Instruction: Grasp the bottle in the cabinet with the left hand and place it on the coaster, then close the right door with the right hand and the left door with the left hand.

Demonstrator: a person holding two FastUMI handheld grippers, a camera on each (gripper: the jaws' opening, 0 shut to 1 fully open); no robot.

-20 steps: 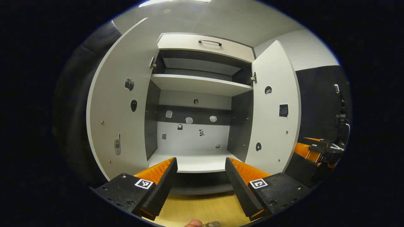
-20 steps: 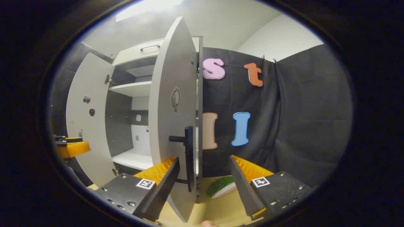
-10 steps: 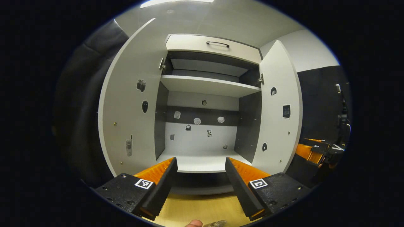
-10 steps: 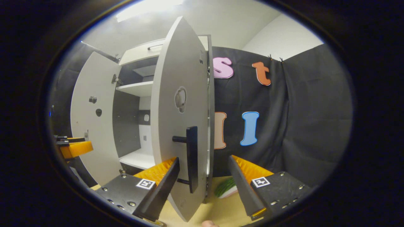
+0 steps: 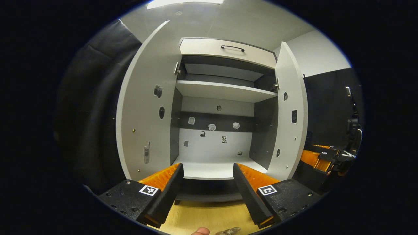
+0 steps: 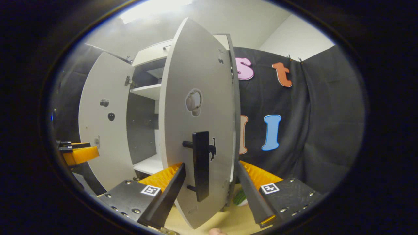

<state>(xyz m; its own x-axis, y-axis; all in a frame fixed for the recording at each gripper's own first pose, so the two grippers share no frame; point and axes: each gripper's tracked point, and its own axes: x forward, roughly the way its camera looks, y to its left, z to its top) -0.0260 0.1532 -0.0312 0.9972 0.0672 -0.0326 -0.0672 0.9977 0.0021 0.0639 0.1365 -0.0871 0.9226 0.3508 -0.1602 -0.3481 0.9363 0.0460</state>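
orange-ribbed fingers with black pads stand wide apart on the left tool point(image 5: 208, 187), with nothing between them. just below them lies pale wood table point(image 5: 202, 217), and at the bottom edge of the left gripper view a fingertip point(image 5: 200, 231) shows beside a clear, glassy rim that may be the bottle point(image 5: 228, 231); too little of it shows to be sure. beyond the fingers the cabinet point(image 5: 225, 52) faces the tool with its lower shelf point(image 5: 212, 168) bare and a higher shelf point(image 5: 225, 91) above. small stickers dot its back wall. the left door point(image 5: 147, 107) stands open off to the tool's left, and the right door point(image 5: 289, 114) stands ajar on its right. past that door's edge, far to the right, the other tool shows, orange and black, with a hand holding it.

in the right gripper view, the right tool point(image 6: 210, 189) is also spread wide. the outer face of the right door fills the space straight ahead, and its black handle point(image 6: 200, 164) stands upright between the two fingers, nearer the left one; neither pad clearly presses on it. a green and white thing point(image 6: 241, 197) lies on the table just behind the right finger. farther left, through the gap, the cabinet interior and the open left door show, and the left tool's orange finger sits at the far left.
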